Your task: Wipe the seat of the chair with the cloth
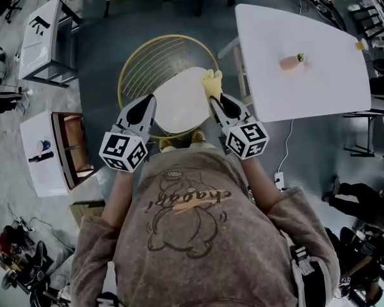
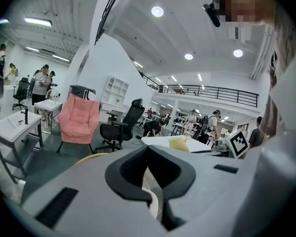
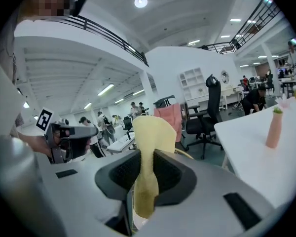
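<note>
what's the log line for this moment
right gripper: shut on yellow cloth at chair seat right edge | left gripper: shut, empty, at seat's left edge | cloth-seat contact: unclear

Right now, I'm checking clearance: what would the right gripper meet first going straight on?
Probably the wire back, with the cloth leading; the right gripper points over the seat's right edge towards it. Height is hard to judge, so it could pass above.

The chair (image 1: 147, 62) has a thin, shiny metal wire back and a smooth matt white seat (image 1: 179, 101); the cloth (image 1: 212, 83) at the chair's right looks soft, perhaps fleece.
</note>
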{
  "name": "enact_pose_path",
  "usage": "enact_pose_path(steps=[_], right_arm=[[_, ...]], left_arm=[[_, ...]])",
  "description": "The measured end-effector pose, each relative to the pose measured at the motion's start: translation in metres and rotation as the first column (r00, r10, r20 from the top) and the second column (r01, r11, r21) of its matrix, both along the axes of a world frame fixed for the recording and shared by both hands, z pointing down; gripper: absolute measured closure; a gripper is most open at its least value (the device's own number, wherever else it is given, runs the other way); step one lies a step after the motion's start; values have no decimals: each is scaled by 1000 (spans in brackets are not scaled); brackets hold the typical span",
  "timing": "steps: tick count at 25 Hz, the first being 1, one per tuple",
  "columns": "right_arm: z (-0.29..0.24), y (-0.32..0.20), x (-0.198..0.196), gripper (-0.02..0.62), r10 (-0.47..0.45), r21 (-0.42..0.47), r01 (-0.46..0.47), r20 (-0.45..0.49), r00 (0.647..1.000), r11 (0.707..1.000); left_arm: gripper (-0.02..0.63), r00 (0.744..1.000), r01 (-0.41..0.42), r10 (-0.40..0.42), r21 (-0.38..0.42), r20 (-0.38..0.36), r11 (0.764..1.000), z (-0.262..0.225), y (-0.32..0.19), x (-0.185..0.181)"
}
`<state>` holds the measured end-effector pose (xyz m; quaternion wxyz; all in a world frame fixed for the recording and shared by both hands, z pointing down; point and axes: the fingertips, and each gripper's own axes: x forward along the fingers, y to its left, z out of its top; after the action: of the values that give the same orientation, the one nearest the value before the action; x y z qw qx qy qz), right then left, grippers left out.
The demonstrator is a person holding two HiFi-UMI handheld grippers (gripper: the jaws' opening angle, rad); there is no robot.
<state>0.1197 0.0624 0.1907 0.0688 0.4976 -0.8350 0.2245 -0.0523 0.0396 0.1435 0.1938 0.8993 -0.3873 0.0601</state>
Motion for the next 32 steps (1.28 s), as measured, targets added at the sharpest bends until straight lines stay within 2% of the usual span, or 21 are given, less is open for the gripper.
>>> enact_pose_path(steps=[6,11,22,32], right_arm=[[-43,3,4,500,20,93,-20,11,1000,995],[-54,5,9,500,26,148,-25,-4,1000,989],[-38,2,7,500,77,184,-75,-1,997,980],[-35,4,4,503,80,186,-80,6,997,979]], left_arm=[[597,999,45,-44,41,-10,998,-16,-3,-18],[598,998,69,-69,98,-4,993,-26,-5,-18],[597,982,189,-191,151,3,970,-7,-14,-38],[598,978,197,-205,135,44,971,2,-9,-39]])
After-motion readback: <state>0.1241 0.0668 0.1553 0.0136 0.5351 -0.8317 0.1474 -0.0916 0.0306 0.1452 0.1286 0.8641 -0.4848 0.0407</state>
